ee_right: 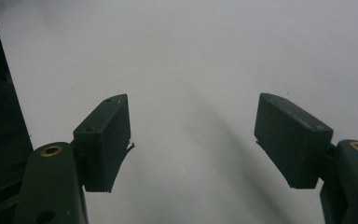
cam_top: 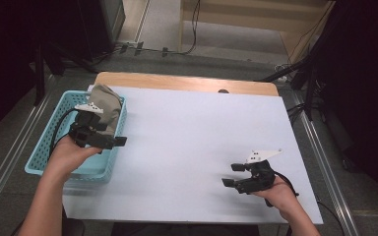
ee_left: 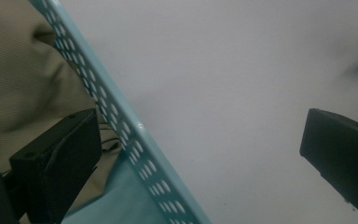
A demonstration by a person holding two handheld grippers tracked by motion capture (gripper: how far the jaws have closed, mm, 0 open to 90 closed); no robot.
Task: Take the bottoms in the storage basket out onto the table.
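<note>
Left tongs spread wide across the basket wall, one jaw inside beside the cloth, the other outside above the tabletop; nothing clamped. Right tongs likewise spread and empty, well apart from the cloth. Probably soft, light, limp: best pinched at a raised fold.

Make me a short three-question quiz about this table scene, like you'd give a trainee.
1. True or false: the beige cloth lies in the turquoise basket.
2. Which gripper hangs over the basket's rim: A) left gripper, B) right gripper?
3. Fill in: the right gripper's jaws stand ____ over the white table.

Key: 1 true; 2 A; 3 open.
</note>
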